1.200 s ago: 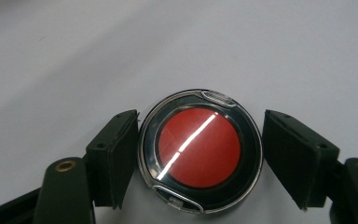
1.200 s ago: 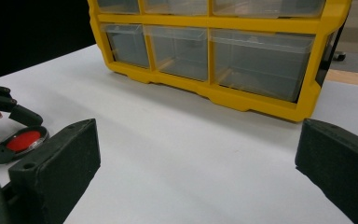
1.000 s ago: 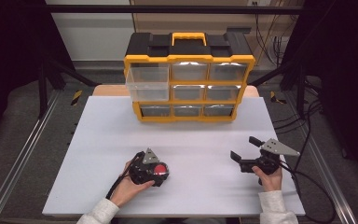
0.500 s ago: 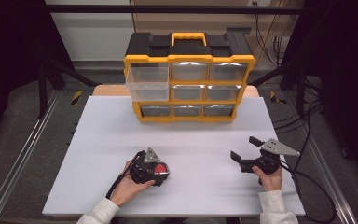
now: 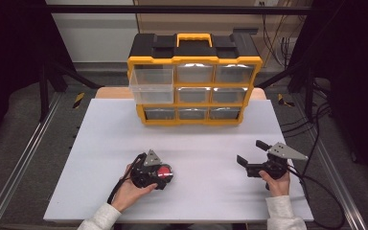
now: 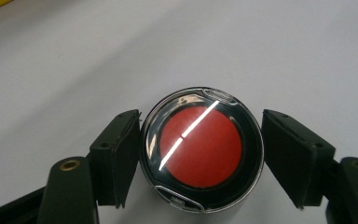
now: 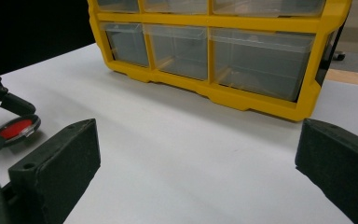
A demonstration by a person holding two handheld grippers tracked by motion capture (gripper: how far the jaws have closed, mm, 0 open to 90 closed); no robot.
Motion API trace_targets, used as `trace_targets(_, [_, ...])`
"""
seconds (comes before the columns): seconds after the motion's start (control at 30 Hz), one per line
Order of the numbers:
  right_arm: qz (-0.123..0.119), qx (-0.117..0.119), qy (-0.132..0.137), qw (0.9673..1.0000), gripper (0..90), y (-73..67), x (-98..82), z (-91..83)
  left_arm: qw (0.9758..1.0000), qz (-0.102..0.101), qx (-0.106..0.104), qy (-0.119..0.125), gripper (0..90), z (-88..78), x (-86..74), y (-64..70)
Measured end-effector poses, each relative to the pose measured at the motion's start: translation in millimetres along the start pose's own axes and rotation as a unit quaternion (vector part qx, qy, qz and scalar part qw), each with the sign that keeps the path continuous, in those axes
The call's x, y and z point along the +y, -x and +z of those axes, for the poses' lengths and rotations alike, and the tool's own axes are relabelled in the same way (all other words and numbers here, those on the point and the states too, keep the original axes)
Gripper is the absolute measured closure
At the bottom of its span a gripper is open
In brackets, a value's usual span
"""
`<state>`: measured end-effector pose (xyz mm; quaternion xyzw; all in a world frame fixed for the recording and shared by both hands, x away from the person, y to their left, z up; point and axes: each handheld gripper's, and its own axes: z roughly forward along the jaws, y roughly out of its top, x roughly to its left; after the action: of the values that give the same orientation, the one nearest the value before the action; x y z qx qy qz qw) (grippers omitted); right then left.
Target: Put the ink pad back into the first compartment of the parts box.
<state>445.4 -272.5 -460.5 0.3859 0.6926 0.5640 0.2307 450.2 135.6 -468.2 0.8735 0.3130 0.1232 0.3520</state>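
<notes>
Left gripper view shows my left gripper clenched on the round red-faced case — flat on the white counter, face up, no long axis.

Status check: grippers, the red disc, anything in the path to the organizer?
Left gripper shut on red disc. Right gripper open. Organizer top-left drawer out.

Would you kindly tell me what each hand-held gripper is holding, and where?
Left hand-held gripper clamps the round red-centred black disc by its opposite rims; right hand-held gripper holds nothing.
</notes>
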Motion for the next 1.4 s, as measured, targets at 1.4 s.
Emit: trace_targets(1.4, [0.001, -0.003, -0.004, 1.0000, 0.5, 1.0, -1.0, 0.0, 0.9963, -0.036, 0.031, 0.072, 29.5, -66.1, 7.4, -30.5])
